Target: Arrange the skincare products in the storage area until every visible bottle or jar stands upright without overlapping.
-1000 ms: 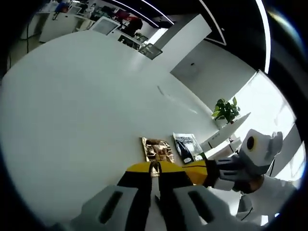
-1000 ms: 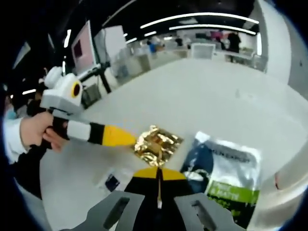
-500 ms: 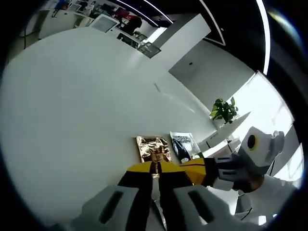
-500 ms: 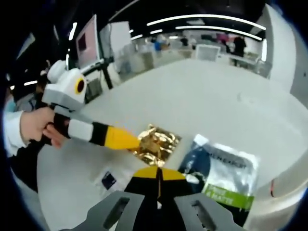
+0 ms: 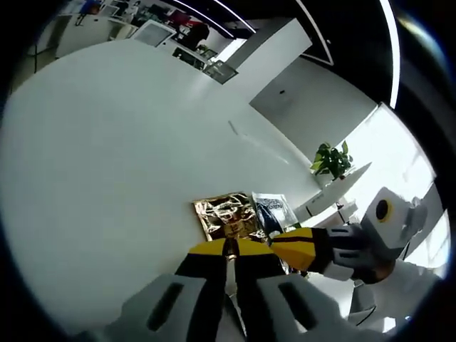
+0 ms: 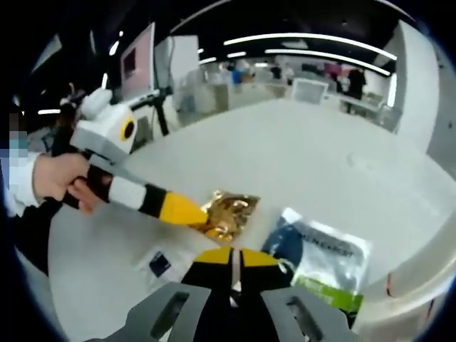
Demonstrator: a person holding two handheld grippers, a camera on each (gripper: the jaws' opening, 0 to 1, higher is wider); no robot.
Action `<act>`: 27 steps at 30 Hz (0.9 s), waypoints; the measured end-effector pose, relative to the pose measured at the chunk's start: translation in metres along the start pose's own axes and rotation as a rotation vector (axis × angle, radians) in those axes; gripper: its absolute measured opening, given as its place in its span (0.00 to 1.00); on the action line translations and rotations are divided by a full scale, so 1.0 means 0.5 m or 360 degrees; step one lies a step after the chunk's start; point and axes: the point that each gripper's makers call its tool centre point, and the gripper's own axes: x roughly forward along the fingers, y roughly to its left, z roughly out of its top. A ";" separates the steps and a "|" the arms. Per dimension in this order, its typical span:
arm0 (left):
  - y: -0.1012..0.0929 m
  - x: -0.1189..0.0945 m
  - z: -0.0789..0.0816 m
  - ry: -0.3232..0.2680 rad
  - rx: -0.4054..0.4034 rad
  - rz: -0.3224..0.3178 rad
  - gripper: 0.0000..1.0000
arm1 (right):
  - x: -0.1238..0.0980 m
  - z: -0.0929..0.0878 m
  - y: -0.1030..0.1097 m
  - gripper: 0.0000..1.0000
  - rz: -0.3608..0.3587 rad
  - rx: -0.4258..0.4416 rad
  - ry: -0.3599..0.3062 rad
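Note:
A crinkled gold foil pouch (image 5: 223, 214) lies flat on the white table (image 5: 107, 157), just beyond my left gripper (image 5: 229, 248). That gripper's jaws are together with a sliver of gold at the tips. In the right gripper view, the left gripper (image 6: 191, 211) reaches in from the left in a person's hand (image 6: 60, 178), its yellow tip pinching the gold pouch (image 6: 229, 212) at its near edge. My right gripper (image 6: 233, 256) hovers shut above the table between the gold pouch and a white, blue and green pouch (image 6: 324, 256). The right gripper (image 5: 278, 246) also enters the left gripper view.
A dark-and-white pouch (image 5: 274, 210) lies beside the gold one. A small white packet with a dark square (image 6: 160, 265) lies near the table's front. A potted plant (image 5: 332, 161) and a round side table stand beyond the table edge. Desks and monitors line the background.
In the left gripper view the gold pouch has turned and looks larger. The right gripper's yellow tip has come closer to my left jaws. The right view has pulled back slightly.

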 end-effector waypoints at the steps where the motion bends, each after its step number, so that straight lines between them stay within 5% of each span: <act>1: -0.001 -0.001 0.002 -0.0003 0.0009 0.0001 0.00 | -0.002 0.002 0.000 0.00 -0.0002 -0.0003 -0.0011; 13: -0.009 -0.014 0.011 -0.0016 0.0047 0.0000 0.00 | -0.008 0.021 0.006 0.00 0.0004 -0.0038 -0.0047; 27: -0.046 -0.038 0.015 -0.0026 0.0190 -0.0021 0.00 | -0.045 0.027 0.014 0.13 -0.0011 -0.0096 -0.0068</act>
